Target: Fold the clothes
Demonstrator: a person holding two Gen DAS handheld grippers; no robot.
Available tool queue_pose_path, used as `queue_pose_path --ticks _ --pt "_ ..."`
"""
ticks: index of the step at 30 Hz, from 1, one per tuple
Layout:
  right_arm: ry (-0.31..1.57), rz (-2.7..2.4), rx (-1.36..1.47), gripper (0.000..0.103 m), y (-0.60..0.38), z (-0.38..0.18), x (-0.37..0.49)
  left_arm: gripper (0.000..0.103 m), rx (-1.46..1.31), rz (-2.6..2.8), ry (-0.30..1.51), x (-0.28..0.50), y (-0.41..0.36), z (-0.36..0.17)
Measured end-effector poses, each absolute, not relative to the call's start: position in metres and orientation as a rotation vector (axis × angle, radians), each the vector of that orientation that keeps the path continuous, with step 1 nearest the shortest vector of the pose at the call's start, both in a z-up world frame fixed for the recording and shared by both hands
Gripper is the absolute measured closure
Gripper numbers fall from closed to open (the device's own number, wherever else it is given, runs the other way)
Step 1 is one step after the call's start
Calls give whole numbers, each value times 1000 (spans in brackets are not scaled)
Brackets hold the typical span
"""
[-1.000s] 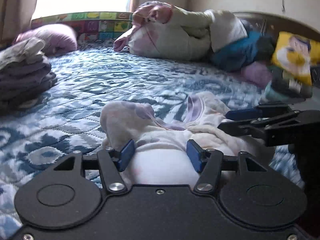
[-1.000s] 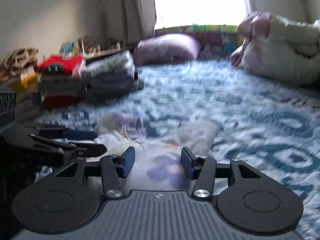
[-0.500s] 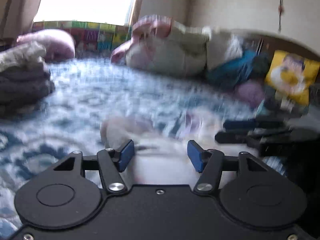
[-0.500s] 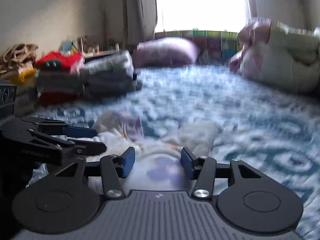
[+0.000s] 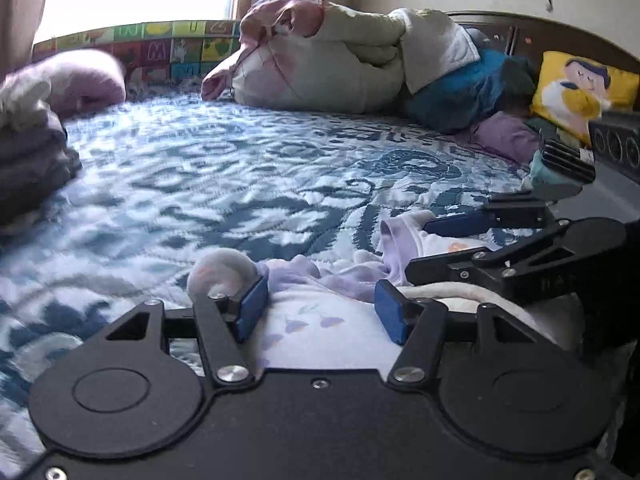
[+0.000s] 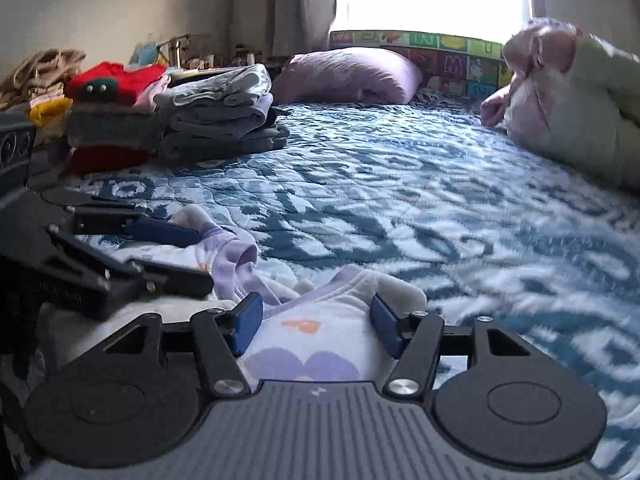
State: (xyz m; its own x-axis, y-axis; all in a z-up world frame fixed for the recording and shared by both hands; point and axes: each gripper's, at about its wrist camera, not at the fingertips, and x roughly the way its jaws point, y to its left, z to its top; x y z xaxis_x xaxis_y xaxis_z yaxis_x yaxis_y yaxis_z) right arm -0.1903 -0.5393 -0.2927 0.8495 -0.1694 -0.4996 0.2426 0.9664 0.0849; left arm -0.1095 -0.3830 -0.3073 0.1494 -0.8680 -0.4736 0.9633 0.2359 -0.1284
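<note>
Garment (image 5: 320, 320) | red stack (image 6: 116, 80) right view only | yellow pillow (image 5: 580, 88) left view only

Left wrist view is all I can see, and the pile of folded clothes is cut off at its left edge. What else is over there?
Observer: Beside the grey folded stack sits a second stack topped with a red garment.
Operator: And the other tool, is it holding anything?
Observer: The right tool has its jaws opening, with the white garment and its purple prints lying between them.
Operator: Anything behind those stacks?
Observer: A beige heap near the wall, too blurred to identify.
</note>
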Motion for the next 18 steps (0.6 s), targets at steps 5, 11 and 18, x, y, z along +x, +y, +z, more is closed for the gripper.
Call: queue_pose_path --ticks 5,11,18 --pt "539 -199 161 41 -542 -294 -184 44 218 -1344 521 -107 -384 -308" --pt "522 -241 187 42 -539 -261 -198 38 10 -1308 535 -105 -354 -278" --pt "404 -363 646 32 -568 -259 -259 35 -309 -1141 713 -92 -311 -257"
